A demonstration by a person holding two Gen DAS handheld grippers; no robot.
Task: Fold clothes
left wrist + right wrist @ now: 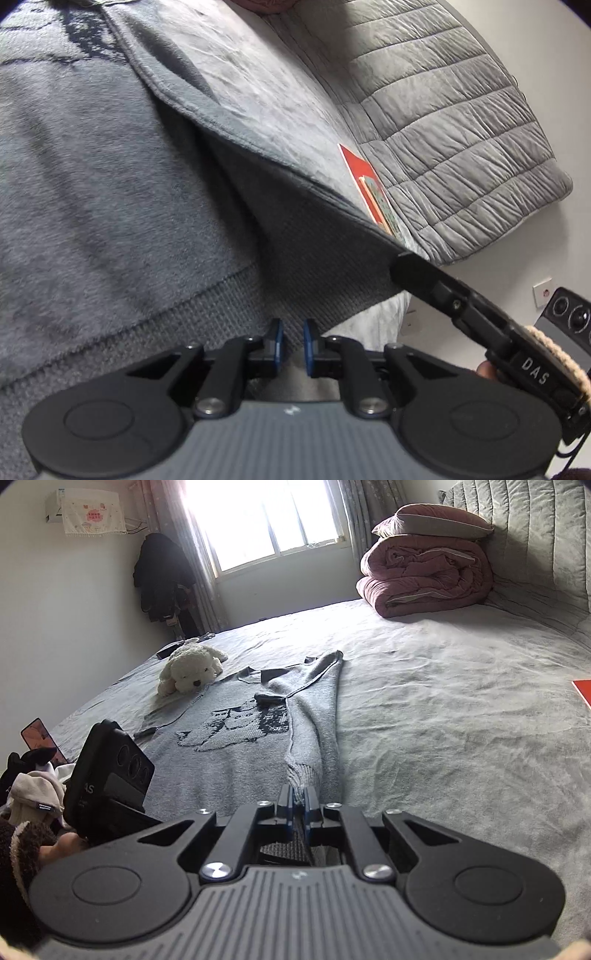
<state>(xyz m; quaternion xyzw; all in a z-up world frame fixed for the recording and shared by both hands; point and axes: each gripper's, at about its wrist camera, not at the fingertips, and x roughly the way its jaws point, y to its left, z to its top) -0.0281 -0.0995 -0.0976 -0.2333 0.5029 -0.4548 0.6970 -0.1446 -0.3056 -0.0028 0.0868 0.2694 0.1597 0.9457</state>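
Note:
A grey knit sweater (240,760) with a dark printed figure lies spread on the bed, one side folded over along its length. My right gripper (300,805) is shut on the ribbed hem at the near end. In the left wrist view the same sweater (110,166) fills the frame, lifted close to the camera. My left gripper (293,347) is shut on its ribbed hem band. The right gripper's tip (406,269) pinches the hem edge further right. The left gripper's black body (110,768) shows at the left of the right wrist view, its fingers hidden.
A white plush dog (190,672) lies beside the sweater's collar. A folded pink quilt (424,576) and pillow sit by the quilted headboard (461,110). A red book (369,188) lies on the grey sheet (443,738). A phone (37,734) and piled clothes (29,794) are at the left.

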